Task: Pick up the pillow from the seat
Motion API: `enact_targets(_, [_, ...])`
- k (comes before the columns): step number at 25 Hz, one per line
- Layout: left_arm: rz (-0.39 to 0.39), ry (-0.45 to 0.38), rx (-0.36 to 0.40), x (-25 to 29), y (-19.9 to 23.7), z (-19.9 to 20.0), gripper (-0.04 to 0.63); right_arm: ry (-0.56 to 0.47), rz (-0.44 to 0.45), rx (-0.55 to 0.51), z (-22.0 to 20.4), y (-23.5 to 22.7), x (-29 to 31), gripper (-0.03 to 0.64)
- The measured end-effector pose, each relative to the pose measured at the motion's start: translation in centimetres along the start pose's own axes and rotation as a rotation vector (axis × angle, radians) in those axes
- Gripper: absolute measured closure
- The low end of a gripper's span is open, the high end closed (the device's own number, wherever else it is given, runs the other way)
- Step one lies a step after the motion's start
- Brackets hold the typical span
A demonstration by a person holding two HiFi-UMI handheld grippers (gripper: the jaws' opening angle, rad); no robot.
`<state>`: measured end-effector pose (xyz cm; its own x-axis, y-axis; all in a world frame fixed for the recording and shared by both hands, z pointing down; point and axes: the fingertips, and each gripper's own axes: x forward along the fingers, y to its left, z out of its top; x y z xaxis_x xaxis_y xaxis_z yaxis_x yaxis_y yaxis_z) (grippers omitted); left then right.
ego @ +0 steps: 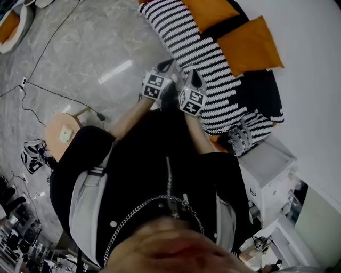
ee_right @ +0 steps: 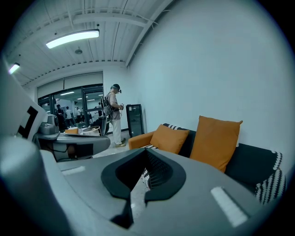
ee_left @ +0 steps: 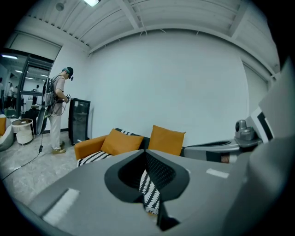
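Note:
Two orange pillows (ego: 250, 45) (ego: 209, 11) lean on the back of a dark sofa (ego: 261, 90), which has a black-and-white striped throw (ego: 202, 53) over its seat. In the left gripper view the pillows (ee_left: 122, 142) (ee_left: 166, 139) stand ahead, beyond the jaws; the right gripper view shows them (ee_right: 170, 138) (ee_right: 216, 142) too. My left gripper (ego: 166, 68) and right gripper (ego: 195, 80) hang side by side in front of the seat's edge, short of the pillows. Both are shut with nothing between the jaws.
A round wooden stool (ego: 64, 133) stands on the grey floor to the left, with cables (ego: 48, 90) running past it. A white cabinet (ego: 266, 170) sits beside the sofa's near end. Another person (ee_left: 57, 108) stands by a black cabinet (ee_left: 79, 120) farther off.

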<state>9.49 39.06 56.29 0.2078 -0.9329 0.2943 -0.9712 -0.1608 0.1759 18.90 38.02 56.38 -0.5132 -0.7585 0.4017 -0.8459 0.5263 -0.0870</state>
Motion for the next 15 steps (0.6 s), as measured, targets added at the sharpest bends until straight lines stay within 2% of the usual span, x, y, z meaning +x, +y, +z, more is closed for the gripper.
enact_targets(5, [0.002,0.011,0.013,1.8,1.5,0.3,0.586,0.019,-0.001,0.022,-0.2,-0.5,2.8,0.614])
enact_targets(15, [0.009,0.05,0.028,6.5,6.3,1.7,0.586,0.028,0.028,0.043,2.5,0.4,10.5,0.614])
